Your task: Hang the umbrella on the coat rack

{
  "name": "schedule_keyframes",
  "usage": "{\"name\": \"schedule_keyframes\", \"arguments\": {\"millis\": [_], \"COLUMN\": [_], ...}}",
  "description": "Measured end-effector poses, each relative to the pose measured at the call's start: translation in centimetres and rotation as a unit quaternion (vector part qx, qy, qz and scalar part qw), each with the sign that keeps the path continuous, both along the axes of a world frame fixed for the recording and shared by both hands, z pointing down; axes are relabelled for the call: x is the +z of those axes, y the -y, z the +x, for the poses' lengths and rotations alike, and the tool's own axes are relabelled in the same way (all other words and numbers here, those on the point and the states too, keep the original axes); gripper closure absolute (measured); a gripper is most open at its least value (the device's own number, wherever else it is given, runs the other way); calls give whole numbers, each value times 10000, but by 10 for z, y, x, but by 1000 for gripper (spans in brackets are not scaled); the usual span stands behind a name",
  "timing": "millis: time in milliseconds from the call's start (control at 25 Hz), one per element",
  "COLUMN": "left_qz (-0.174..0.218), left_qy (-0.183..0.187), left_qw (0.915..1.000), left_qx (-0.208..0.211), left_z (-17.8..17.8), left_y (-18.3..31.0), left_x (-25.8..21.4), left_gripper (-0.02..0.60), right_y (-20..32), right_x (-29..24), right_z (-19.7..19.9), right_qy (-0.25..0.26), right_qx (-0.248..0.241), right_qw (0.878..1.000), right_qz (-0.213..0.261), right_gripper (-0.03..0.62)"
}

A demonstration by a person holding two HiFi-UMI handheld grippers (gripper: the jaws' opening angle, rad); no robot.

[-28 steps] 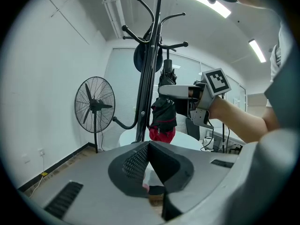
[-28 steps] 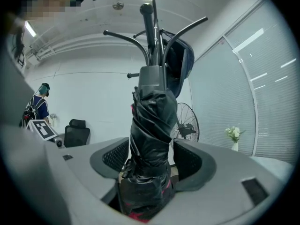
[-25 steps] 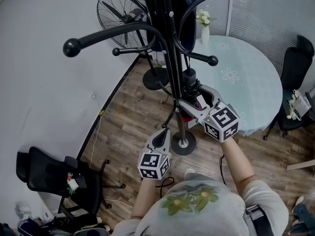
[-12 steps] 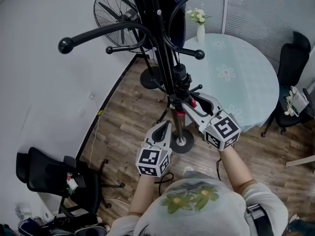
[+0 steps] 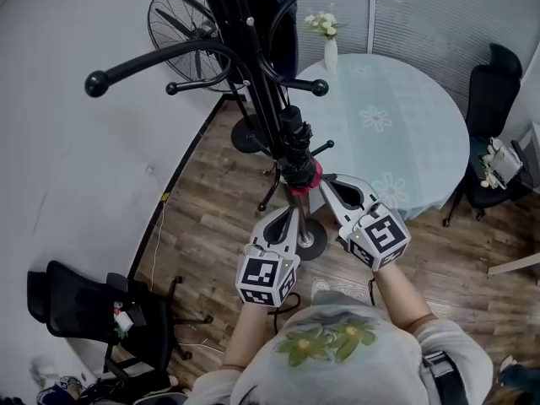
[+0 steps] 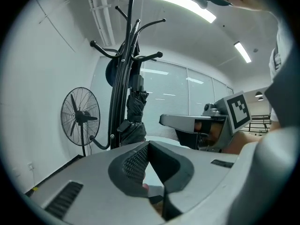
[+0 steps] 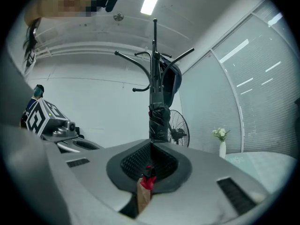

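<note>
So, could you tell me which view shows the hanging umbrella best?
The left gripper view: the umbrella hangs side-on against the coat rack, most of its length showing. The head view foreshortens it; the right gripper view hides its lower end.

Coat rack (image 5: 263, 99): black throughout.
Umbrella (image 5: 292, 138): black, red band at lower end.
Table (image 5: 422, 154): pale mint cloth, white flower motifs.
Floor (image 5: 211, 218): brown wood planks, greyish streaks.
Fan (image 5: 181, 24): black.
Vase (image 5: 330, 55): white, white blossoms.
Shirt (image 5: 337, 353): grey, green leaf print.
</note>
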State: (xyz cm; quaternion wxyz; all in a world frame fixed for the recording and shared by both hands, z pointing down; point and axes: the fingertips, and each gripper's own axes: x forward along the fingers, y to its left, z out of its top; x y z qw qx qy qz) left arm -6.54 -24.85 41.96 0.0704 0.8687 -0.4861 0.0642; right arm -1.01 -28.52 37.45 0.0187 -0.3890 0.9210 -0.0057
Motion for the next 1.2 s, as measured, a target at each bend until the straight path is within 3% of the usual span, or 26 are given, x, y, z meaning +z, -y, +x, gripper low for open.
{"name": "schedule_keyframes", "arguments": {"millis": [560, 1200], "left_qz": [444, 274], "left_qy": [-208, -273], "left_qw": [9987, 9991], "left_qx": [-141, -199], "left_z": [19, 20], "left_y": [-13, -57], "left_x": [-30, -23], "left_gripper": [578, 578], "right_y": [-33, -74], "right_x": [21, 23], "right_z": [7, 8], "right_qy": [-53, -94], "right_qx": [80, 171], "right_qw": [9997, 9994], "right_qz": [-216, -288], "right_gripper": [597, 597]}}
